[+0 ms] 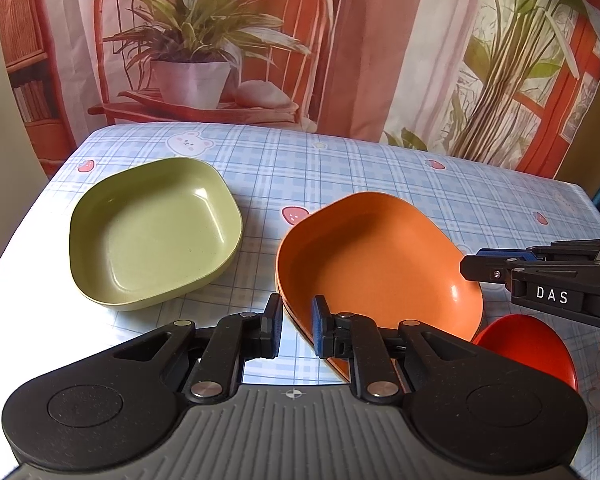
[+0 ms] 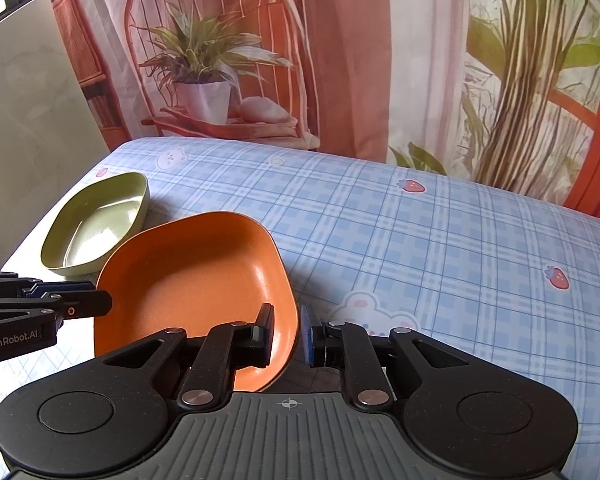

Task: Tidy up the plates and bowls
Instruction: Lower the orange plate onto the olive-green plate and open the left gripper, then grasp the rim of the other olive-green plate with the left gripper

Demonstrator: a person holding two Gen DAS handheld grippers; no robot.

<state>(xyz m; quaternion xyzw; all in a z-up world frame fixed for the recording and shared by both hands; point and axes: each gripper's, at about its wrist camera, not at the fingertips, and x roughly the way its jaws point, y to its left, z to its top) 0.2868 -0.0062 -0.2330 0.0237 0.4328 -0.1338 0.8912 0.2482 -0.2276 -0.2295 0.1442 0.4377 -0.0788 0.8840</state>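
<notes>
An orange square plate is tilted above the checked tablecloth, held from both sides. My left gripper has its jaws around the plate's near-left rim. My right gripper has its jaws around the plate's near-right rim; it also shows in the left wrist view at the plate's right edge. A green square bowl rests on the table to the left, also visible in the right wrist view. A small red dish lies under the orange plate's right corner.
The table carries a blue checked cloth with strawberry and bear prints. A printed backdrop of plants and a chair hangs behind it. The table's left edge runs close beside the green bowl.
</notes>
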